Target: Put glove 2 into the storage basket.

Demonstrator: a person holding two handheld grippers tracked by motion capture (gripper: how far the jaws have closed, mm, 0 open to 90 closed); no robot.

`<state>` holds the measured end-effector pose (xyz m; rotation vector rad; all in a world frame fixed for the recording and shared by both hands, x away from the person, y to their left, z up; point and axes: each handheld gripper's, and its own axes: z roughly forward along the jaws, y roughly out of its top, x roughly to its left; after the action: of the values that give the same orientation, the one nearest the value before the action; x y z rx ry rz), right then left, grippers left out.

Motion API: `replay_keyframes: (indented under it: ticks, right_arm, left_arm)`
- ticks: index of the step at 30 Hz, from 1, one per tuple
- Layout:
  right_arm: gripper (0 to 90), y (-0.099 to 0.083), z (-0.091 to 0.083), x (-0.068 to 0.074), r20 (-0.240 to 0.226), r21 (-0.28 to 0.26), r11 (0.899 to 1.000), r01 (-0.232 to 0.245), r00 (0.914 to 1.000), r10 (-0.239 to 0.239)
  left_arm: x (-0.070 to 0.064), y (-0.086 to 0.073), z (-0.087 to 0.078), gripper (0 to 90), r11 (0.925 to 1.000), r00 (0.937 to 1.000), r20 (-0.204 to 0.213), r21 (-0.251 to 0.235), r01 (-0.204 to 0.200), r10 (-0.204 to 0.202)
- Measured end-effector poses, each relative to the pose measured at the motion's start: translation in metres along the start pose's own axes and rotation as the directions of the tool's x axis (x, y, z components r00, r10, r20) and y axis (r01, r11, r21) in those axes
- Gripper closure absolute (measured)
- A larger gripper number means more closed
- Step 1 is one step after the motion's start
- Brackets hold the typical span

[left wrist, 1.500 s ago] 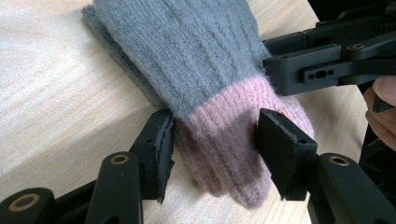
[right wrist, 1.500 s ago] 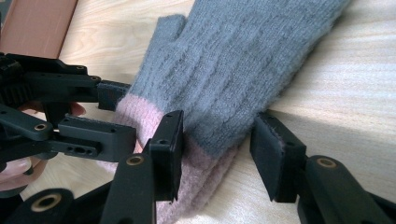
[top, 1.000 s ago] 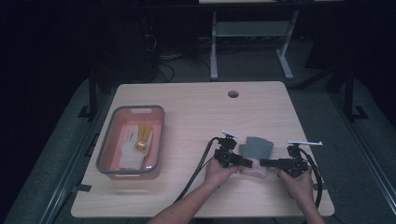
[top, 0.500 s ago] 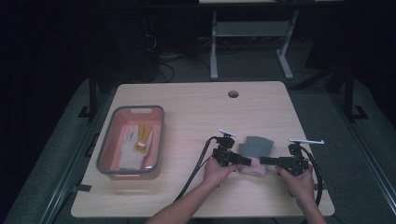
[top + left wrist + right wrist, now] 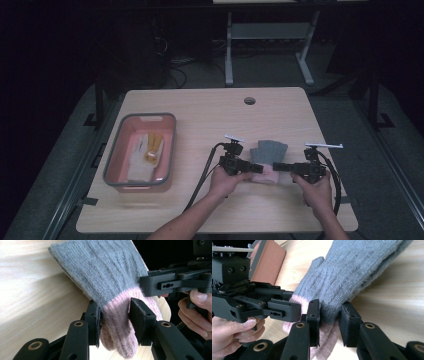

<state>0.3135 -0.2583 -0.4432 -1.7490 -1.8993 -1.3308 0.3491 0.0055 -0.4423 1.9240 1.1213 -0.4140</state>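
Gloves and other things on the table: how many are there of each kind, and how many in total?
Grey and pink knit glove, held between both grippers: 1
White and yellow glove, lying in the tub: 1
Pink tub with grey rim: 1
Hand-held gripper: 2, the left hand-held gripper and the right hand-held gripper
Total: 5
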Motion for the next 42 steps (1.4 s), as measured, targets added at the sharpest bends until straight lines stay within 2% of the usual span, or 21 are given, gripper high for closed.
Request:
replay_keyframes:
  ticks: [17, 41, 42]
  right_arm:
    - [71.5, 0.012, 0.009, 0.027, -0.045, 0.007, 0.999, 0.032, 0.9985, -0.032]
    - [71.4, 0.032, 0.028, 0.062, -0.094, 0.027, 0.997, 0.079, 0.9927, -0.076]
    - [71.5, 0.033, 0.029, 0.064, -0.095, 0.027, 0.996, 0.081, 0.9924, -0.078]
  left_arm:
    - [0.000, 0.001, -0.035, 61.8, 0.9989, 0.9997, -0.014, -0.041, -0.020, 0.020]
    - [0.007, 0.005, -0.079, 61.9, 0.9954, 0.9988, -0.040, -0.091, -0.030, 0.027]
    - [0.007, 0.005, -0.080, 61.9, 0.9950, 0.9984, -0.042, -0.091, -0.041, 0.038]
